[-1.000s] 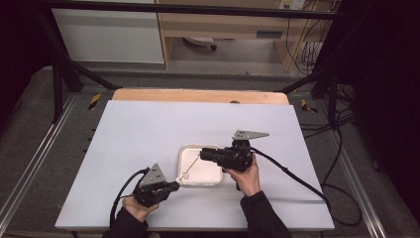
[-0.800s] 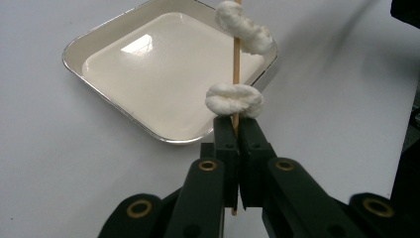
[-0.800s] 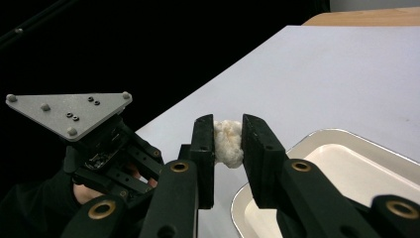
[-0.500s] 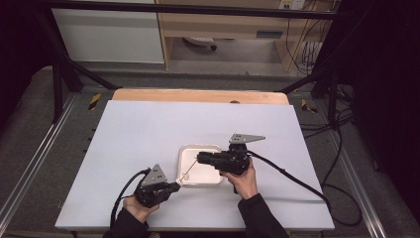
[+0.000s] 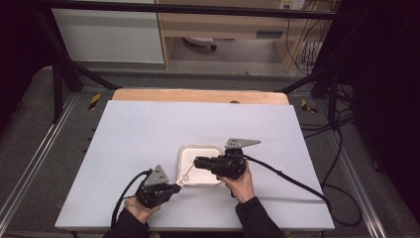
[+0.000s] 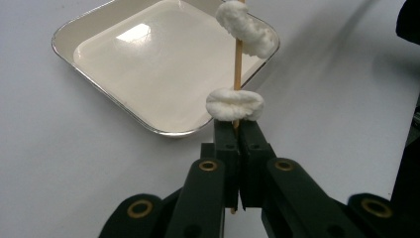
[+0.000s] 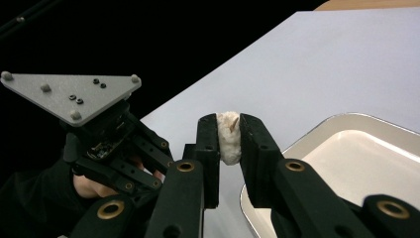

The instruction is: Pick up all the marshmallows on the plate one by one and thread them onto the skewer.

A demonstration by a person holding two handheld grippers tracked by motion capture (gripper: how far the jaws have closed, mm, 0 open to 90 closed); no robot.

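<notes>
Two grippers, one skewer, two marshmallows, one tray.

High view: left gripper (image 5: 174,187) and right gripper (image 5: 198,162) meet at the tray's (image 5: 214,181) near-left corner; open table all round. Left gripper view: jaws clamp the skewer (image 6: 238,64), one marshmallow (image 6: 234,105) just above them, another (image 6: 246,29) higher. Right gripper view: jaws, just closing, pinch that top marshmallow (image 7: 228,137) beside the tray.

White tray (image 5: 184,153) on pale table (image 5: 148,129)
</notes>
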